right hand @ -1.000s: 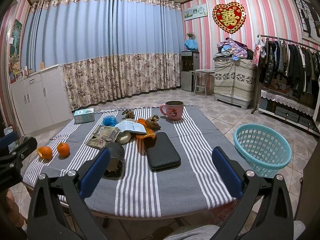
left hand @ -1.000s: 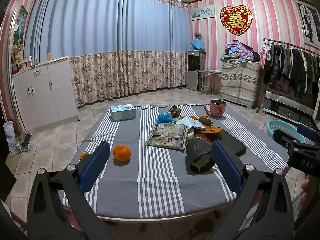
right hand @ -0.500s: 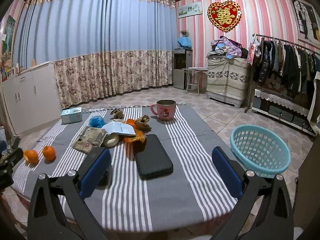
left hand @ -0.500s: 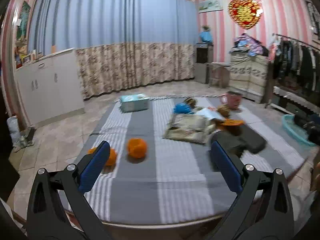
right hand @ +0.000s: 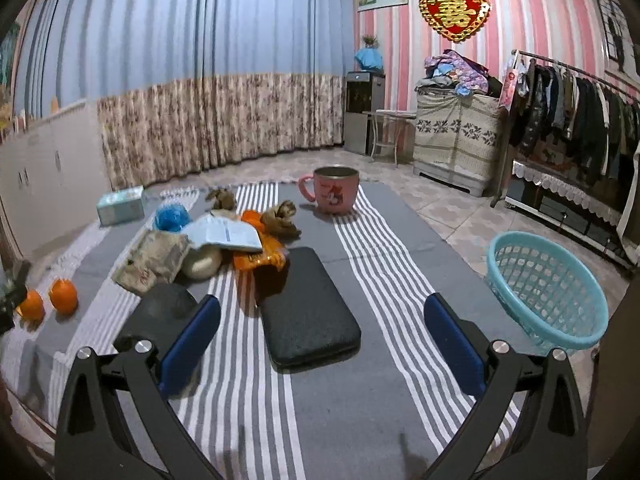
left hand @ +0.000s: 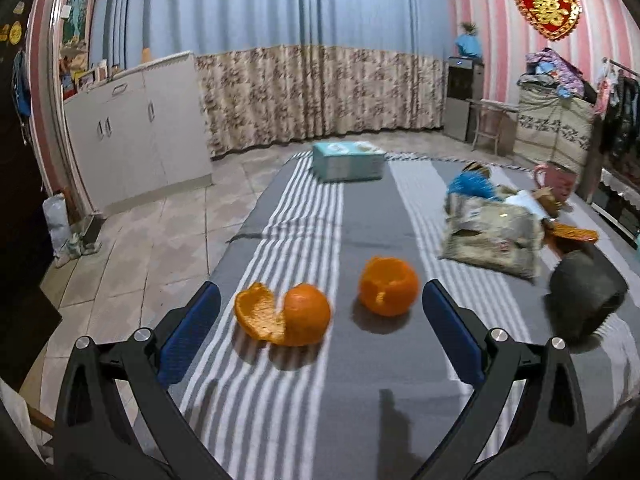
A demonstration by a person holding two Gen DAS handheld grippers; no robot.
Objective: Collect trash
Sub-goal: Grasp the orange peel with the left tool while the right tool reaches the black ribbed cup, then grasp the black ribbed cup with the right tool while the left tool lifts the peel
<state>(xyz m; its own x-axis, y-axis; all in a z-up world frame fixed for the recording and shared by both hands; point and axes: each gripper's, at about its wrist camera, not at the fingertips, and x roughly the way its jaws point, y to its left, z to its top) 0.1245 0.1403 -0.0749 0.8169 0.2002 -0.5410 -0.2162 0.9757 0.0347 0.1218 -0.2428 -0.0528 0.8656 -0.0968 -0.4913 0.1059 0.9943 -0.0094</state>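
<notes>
Peel (left hand: 280,316) lies just before my spread left fingers (left hand: 192,330); next I close on it; right fingers (right hand: 192,342) spread, empty.

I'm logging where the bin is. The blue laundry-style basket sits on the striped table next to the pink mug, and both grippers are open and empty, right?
Not quite: the basket stands on the floor beside the table, away from the pink mug, as the right wrist view shows. The left gripper and the right gripper are open and empty.

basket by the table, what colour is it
Light turquoise blue basket, clearest in the right wrist view.
</notes>
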